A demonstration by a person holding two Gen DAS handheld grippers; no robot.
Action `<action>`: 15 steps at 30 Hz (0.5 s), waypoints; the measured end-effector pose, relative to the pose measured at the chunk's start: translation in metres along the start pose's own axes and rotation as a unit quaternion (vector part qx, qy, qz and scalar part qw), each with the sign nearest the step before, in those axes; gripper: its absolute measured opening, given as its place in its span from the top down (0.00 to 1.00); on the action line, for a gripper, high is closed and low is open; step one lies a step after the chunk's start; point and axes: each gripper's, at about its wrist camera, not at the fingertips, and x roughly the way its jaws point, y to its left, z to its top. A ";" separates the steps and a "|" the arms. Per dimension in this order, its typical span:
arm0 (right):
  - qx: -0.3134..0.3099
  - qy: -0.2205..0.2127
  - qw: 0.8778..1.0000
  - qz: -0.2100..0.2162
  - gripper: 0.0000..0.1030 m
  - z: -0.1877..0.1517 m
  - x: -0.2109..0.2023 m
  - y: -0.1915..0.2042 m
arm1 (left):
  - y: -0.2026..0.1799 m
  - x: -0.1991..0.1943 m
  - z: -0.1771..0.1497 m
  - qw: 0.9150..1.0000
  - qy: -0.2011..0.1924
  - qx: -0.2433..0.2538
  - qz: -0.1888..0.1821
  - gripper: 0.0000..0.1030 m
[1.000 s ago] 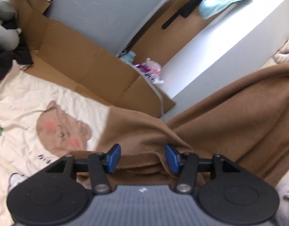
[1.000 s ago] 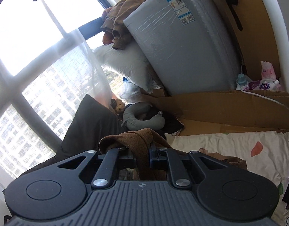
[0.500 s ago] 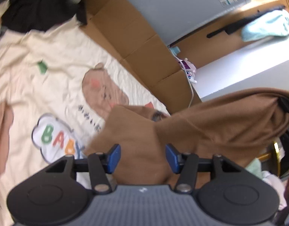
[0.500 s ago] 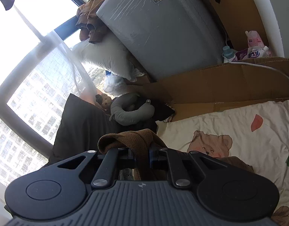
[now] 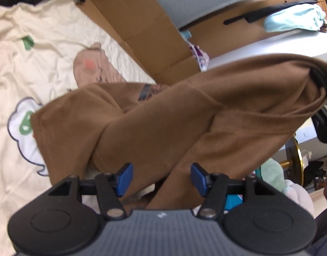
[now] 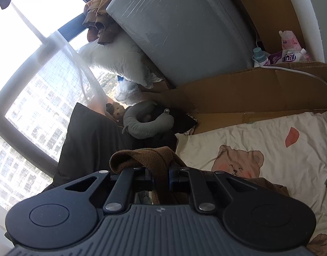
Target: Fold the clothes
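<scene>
Left wrist view. Left gripper, bottom centre: blue pads standing wide, jaws just now opening further; brown garment passes between them with a gap on each side, not pinched. The garment spans the frame's middle, rising to the right edge, where the right gripper holds a bunched end. Lower left portion lies on the cream cartoon bedsheet. Cardboard sheet, upper centre. Light blue cloth, upper right.

Right wrist view. Right gripper, bottom centre: jaws narrow, clamped on a bunched fold of the brown garment, which humps above the pads. Bedsheet with bear print, right. Grey neck pillow, centre. Grey appliance, top. Window, left.
</scene>
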 end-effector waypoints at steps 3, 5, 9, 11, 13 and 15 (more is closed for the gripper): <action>0.002 0.001 1.000 -0.002 0.89 0.002 0.000 -0.003 | 0.000 0.014 -0.004 1.000 0.013 -0.002 -0.022 0.31; 0.005 0.000 1.000 -0.003 0.89 0.003 0.000 -0.006 | 0.000 0.024 -0.007 0.999 0.023 -0.006 -0.031 0.30; 0.015 -0.001 1.000 -0.009 0.89 0.004 0.000 -0.016 | -0.004 0.043 -0.014 0.998 0.042 -0.002 -0.047 0.29; 0.022 0.000 1.000 -0.011 0.89 0.005 0.000 -0.021 | -0.007 0.053 -0.017 0.997 0.048 0.003 -0.057 0.28; 0.027 0.000 1.000 -0.012 0.89 0.006 -0.001 -0.026 | -0.011 0.062 -0.019 0.996 0.053 0.006 -0.068 0.28; 0.030 0.000 0.999 -0.015 0.89 0.006 -0.001 -0.030 | -0.015 0.072 -0.022 0.995 0.059 0.007 -0.082 0.29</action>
